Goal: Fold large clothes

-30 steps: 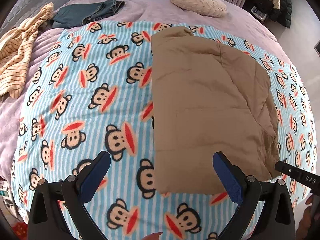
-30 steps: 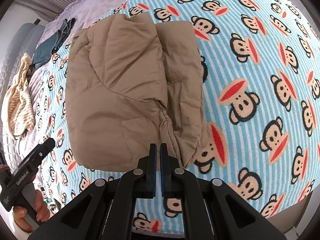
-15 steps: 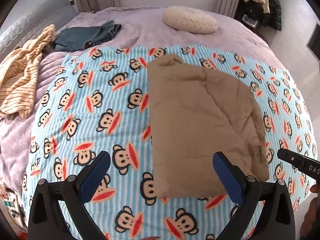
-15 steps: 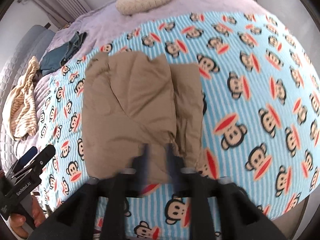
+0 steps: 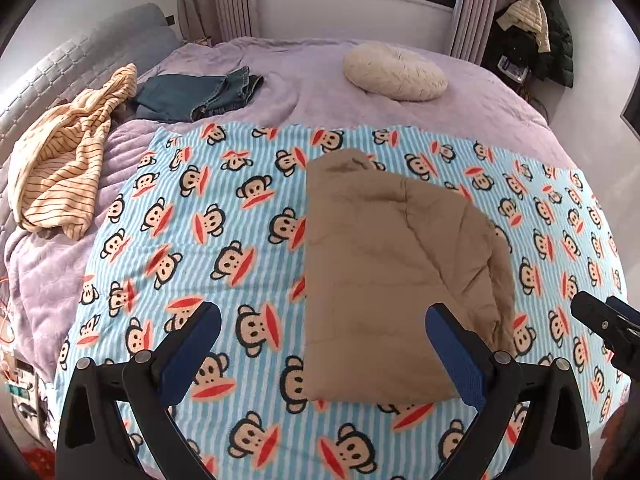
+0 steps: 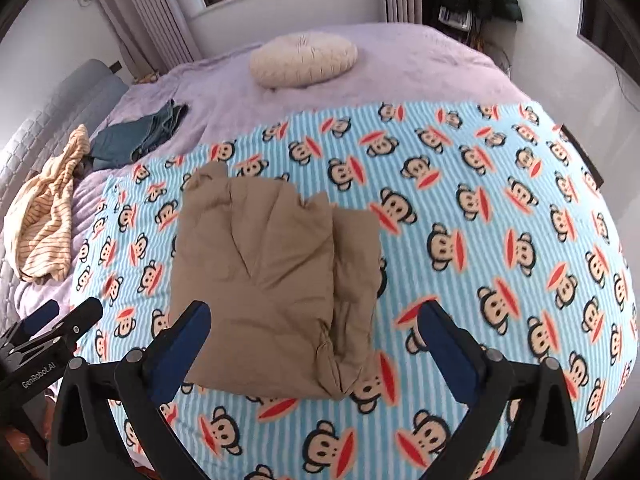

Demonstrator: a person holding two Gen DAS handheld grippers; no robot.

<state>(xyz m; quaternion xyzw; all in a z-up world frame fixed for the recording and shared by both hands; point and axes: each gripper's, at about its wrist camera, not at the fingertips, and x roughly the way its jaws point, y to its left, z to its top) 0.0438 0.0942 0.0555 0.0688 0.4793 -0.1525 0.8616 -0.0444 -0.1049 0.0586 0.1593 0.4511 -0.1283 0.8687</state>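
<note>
A tan padded jacket (image 5: 396,272) (image 6: 264,280) lies folded into a rough rectangle on the blue striped monkey-print blanket (image 5: 224,248) (image 6: 480,240). My left gripper (image 5: 320,344) hangs open above the jacket's near edge, apart from the cloth. My right gripper (image 6: 312,340) is above the jacket's near right corner, its jaws opening wide with nothing gripped between them. The right gripper's tip (image 5: 600,320) shows at the right edge of the left wrist view, and the left gripper's tip (image 6: 52,328) at the left edge of the right wrist view.
On the purple bedspread (image 5: 304,80) lie a cream round cushion (image 5: 394,72), folded dark jeans (image 5: 200,94) and a yellow striped garment (image 5: 64,152). A grey headboard (image 5: 80,60) is on the left. Coats (image 5: 536,24) hang in the far right corner.
Both grippers rose away from the bed, so more of the room shows. The right gripper went from shut to wide open. The jacket stayed in place.
</note>
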